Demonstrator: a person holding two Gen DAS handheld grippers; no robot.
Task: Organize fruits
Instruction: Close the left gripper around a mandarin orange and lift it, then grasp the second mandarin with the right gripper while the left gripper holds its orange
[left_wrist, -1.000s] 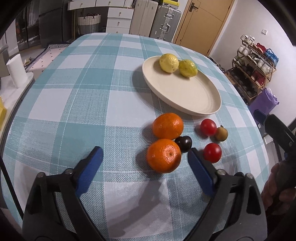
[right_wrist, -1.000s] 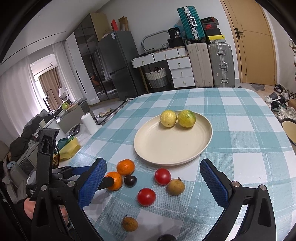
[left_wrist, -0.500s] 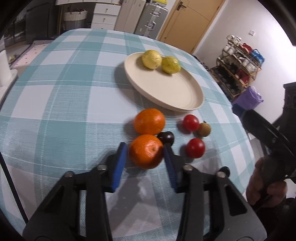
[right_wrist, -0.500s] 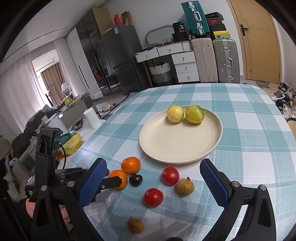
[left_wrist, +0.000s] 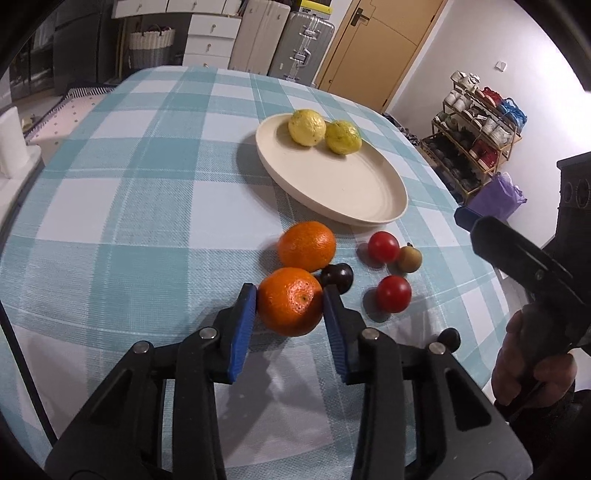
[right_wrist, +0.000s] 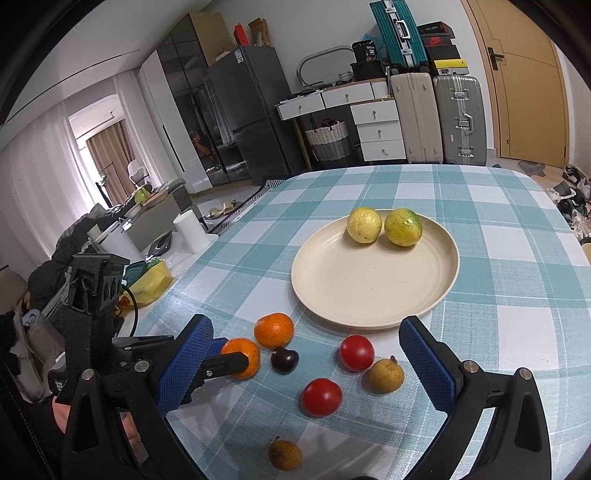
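A: The near orange (left_wrist: 290, 301) is gripped between the blue pads of the left hand-held gripper (left_wrist: 290, 306), low over the checked tabletop (left_wrist: 129, 206); whether it is lifted clear or resting cannot be told from either view.

B: And the right hand-held gripper (right_wrist: 306, 363)?

A: It is held spread wide, with nothing between its fingers, above the loose fruit. The plate (left_wrist: 369, 218) lies beyond, with two yellow fruits (left_wrist: 306, 127) at its far side.

B: What might be upset from here?

A: The dark plum (left_wrist: 337, 277) is pressed close against the left gripper's right pad, and the second orange (left_wrist: 306, 245) sits just behind. If the held orange is swung rather than raised, both could be knocked and sent rolling toward the red tomatoes (left_wrist: 393, 293).

B: And the grip itself?

A: The orange is held by its round sides only. A slip is likely if the squeeze is eased during the carry, and the fruit could be dropped on the plate rim.
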